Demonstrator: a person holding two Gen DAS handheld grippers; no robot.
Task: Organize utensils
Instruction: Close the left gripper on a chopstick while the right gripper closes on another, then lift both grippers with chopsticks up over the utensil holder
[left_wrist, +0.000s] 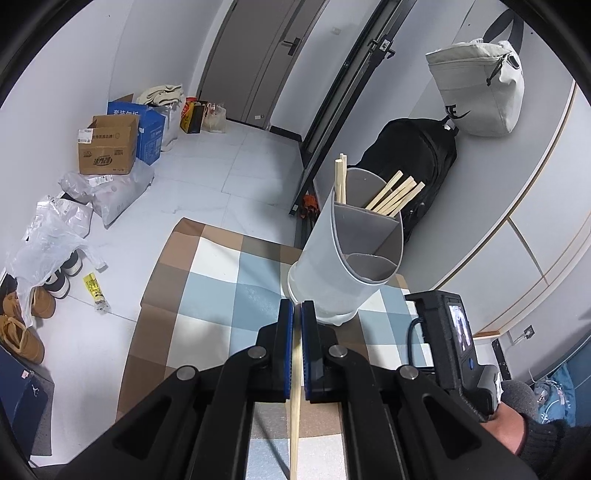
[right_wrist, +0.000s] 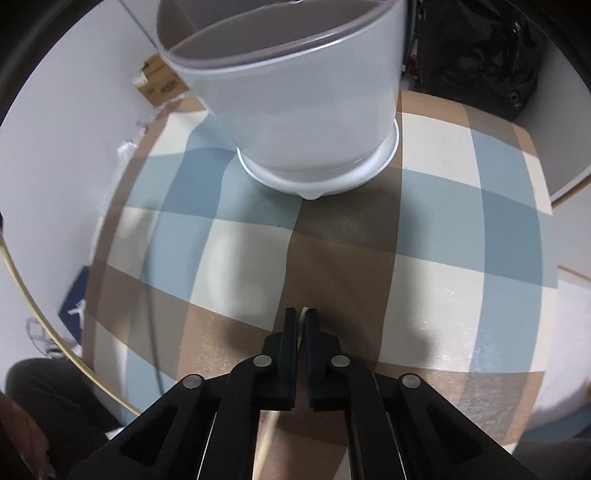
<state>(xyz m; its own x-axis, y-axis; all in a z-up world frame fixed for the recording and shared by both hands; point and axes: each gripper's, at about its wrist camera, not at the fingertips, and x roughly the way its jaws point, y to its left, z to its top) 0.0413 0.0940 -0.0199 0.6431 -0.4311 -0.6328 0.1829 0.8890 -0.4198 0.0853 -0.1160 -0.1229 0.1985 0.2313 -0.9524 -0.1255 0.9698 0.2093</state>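
A grey-white utensil holder (left_wrist: 332, 266) with divided compartments stands on the checked tablecloth (left_wrist: 221, 295). Several wooden chopsticks (left_wrist: 395, 194) lean in its back compartment, and two more (left_wrist: 340, 177) stand upright at its left. My left gripper (left_wrist: 297, 304) hovers just in front of the holder's base, shut on a single chopstick (left_wrist: 295, 406) that runs back between the pads. My right gripper (right_wrist: 302, 312) points down at the cloth (right_wrist: 443, 221) short of the holder (right_wrist: 306, 110). Its jaws are shut on a chopstick whose pale tip (right_wrist: 305, 308) shows between the fingertips.
The right gripper's camera housing (left_wrist: 458, 332) and a hand sit at the holder's right. On the floor left of the table lie cardboard boxes (left_wrist: 107, 151), plastic bags (left_wrist: 48, 240) and shoes (left_wrist: 22, 332). A black backpack (left_wrist: 413, 155) and a pale bag (left_wrist: 480, 85) stand behind the table.
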